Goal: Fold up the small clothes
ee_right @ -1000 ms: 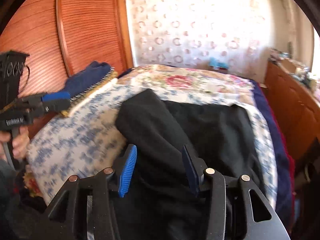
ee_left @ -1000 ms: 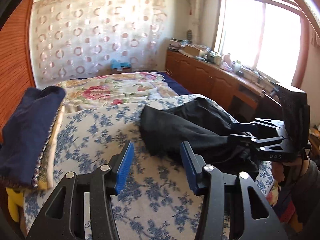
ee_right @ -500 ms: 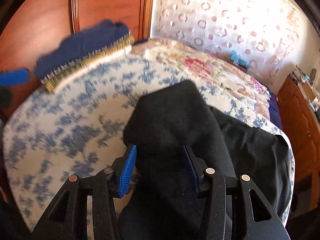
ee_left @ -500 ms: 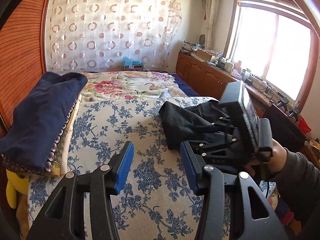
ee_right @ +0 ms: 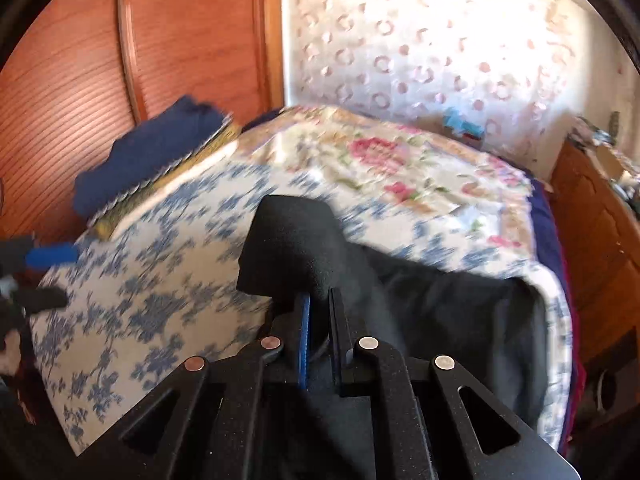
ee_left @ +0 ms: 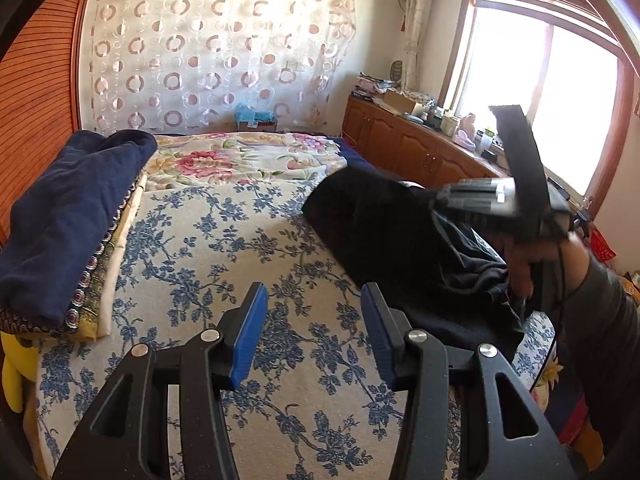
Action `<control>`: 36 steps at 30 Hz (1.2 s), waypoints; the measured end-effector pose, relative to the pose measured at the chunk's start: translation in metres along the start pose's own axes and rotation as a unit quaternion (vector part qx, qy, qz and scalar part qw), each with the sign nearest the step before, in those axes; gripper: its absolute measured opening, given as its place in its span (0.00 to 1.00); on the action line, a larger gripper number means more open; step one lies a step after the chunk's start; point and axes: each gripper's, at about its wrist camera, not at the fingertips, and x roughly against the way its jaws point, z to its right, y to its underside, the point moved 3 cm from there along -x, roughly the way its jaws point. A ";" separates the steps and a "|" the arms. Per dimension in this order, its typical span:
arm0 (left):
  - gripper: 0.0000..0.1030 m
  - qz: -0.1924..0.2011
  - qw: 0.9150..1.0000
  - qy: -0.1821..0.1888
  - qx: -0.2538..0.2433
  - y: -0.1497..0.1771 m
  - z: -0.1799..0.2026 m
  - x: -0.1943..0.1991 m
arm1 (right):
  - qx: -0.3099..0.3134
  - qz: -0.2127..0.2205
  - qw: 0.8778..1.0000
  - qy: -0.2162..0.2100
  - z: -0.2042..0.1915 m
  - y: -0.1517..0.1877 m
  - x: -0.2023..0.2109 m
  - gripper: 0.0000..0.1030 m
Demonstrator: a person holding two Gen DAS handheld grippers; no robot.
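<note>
Since a second ago the right gripper (ee_right: 318,312) has swung across the bed (ee_left: 224,264) and its jaws, then half open astride the cloth, are closing on a bunched fold of the black garment (ee_right: 440,320), with fabric pinched between the blue pads; the far end of that garment now stands up in a hump above the fingers. From the left wrist view the garment (ee_left: 392,240) lies on the right half of the blue-flowered bedspread, its near edge trailing toward the person's right hand (ee_left: 524,264) at the bed's right side, while the left half of the spread is bare. On the far left sits a stack of folded bedding topped by a dark blue blanket (ee_left: 68,216), well apart from the work. The left gripper (ee_left: 314,328) hangs over the bare spread near the garment's left edge, jaws about half open and holding nothing. The step in hand looks like taking hold to drag or spread the garment before any fold, so very little of the task seems done. To do it well, I would want the pinch to catch one edge layer, not a thick wad, and the left gripper to take the opposite edge so the cloth can be pulled flat over the open left area, without dragging the bedspread along
</note>
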 end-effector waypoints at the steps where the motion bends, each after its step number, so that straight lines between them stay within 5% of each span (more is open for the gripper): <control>1: 0.48 -0.001 1.000 0.001 -0.001 0.001 0.001 -0.001 | -0.008 0.004 1.000 0.004 0.008 -0.002 0.003 0.08; 8: 0.48 -0.008 1.000 0.006 -0.006 0.003 0.010 -0.005 | -0.065 0.017 0.996 0.052 0.068 -0.012 0.023 0.07; 13: 0.48 -0.013 1.000 0.010 -0.009 0.004 0.014 -0.009 | -0.104 -0.022 0.986 0.128 0.103 -0.007 0.013 0.08; 15: 0.48 -0.015 1.000 0.010 -0.011 0.004 0.016 -0.011 | -0.115 -0.036 0.976 0.179 0.115 0.000 0.012 0.23; 22: 0.48 -0.024 0.999 0.015 -0.015 0.008 0.022 -0.019 | -0.096 -0.016 0.988 0.124 0.074 0.033 0.046 0.26; 26: 0.48 -0.027 0.999 0.022 -0.019 0.009 0.030 -0.024 | -0.087 -0.001 0.992 0.088 0.042 0.070 0.078 0.42; 36: 0.48 -0.034 0.998 0.028 -0.036 0.012 0.056 -0.037 | -0.060 -0.001 0.997 0.042 -0.002 0.140 0.119 0.42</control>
